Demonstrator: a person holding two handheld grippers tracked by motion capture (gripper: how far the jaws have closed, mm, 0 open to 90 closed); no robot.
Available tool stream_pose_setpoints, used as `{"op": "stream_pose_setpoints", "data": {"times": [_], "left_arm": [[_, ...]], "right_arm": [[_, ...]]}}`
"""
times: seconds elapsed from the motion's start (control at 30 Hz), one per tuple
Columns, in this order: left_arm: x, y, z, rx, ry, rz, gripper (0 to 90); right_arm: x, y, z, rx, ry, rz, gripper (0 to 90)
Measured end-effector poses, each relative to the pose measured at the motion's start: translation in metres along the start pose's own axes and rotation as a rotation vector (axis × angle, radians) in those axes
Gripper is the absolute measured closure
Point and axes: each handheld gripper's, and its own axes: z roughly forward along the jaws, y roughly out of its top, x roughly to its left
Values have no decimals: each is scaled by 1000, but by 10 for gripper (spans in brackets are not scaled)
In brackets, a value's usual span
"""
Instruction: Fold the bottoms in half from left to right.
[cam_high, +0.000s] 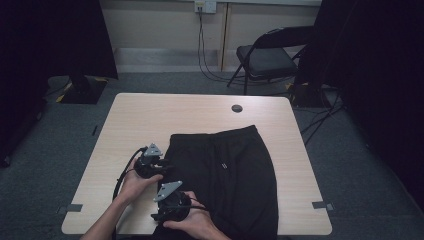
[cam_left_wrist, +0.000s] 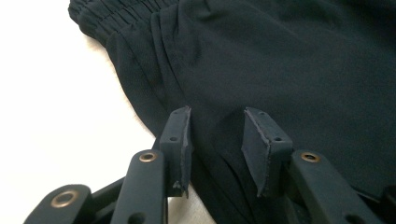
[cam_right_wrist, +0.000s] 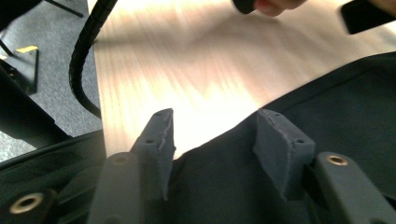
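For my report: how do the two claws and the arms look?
Both claws, left and right, are black, each topped by a grey three-cornered plate and trailing a black cable. Their jaws are black bars with brass-coloured rivets and dark flat pads. The forearms are bare, without sleeves.

The high view is dim, its side edges nearly black. In the left gripper view the pale wooden tabletop (cam_left_wrist: 56, 93) glares white. The right gripper view streaks with motion blur across the wood grain.
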Motion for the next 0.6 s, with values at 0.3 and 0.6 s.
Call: {"op": "stream_pose_setpoints", "data": {"times": [0.3,0.6], "left_arm": [[4,-1,0,-15,-33,-47,571],[11,1,-14,-112,-23,-159,525]], "right_arm": [[4,-9,1,-14,-81,-42,620],[-9,-8,-25,-81,-112,37,894]]}}
